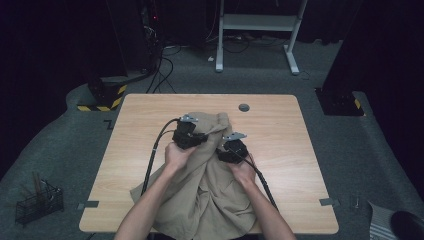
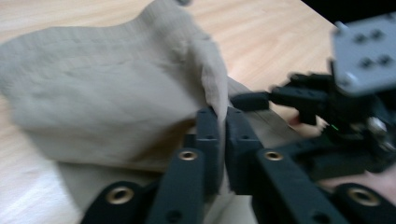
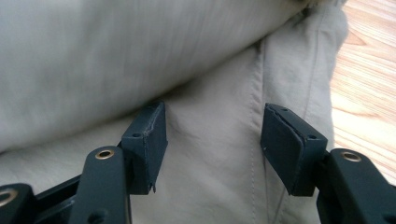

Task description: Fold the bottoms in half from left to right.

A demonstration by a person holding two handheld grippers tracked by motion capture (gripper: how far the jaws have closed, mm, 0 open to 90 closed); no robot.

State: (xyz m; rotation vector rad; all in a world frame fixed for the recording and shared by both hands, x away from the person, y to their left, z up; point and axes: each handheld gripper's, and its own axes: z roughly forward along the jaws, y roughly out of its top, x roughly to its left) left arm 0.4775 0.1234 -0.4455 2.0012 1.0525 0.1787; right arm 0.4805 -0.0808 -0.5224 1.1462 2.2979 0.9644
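A crumpled beige garment (image 1: 210,190) lies on the wooden table (image 1: 300,150), its near part hanging over the front edge. My left gripper (image 1: 200,137) is at its upper part, and in the left gripper view the jaws (image 2: 223,116) are pinched on a raised fold of the beige cloth (image 2: 102,93). Just to its right is my right gripper (image 1: 225,152). In the right gripper view that gripper (image 3: 212,135) stands open just above a stitched seam of the cloth (image 3: 219,186), with nothing pressed between its pads. The right gripper's grey plate (image 2: 364,56) shows close by in the left gripper view.
A small round grey cap (image 1: 244,107) sits in the tabletop beyond the garment. Bare wood lies to the left and right of the cloth. On the floor are a wire basket (image 1: 37,202) at the left and a white desk frame (image 1: 257,30) at the back.
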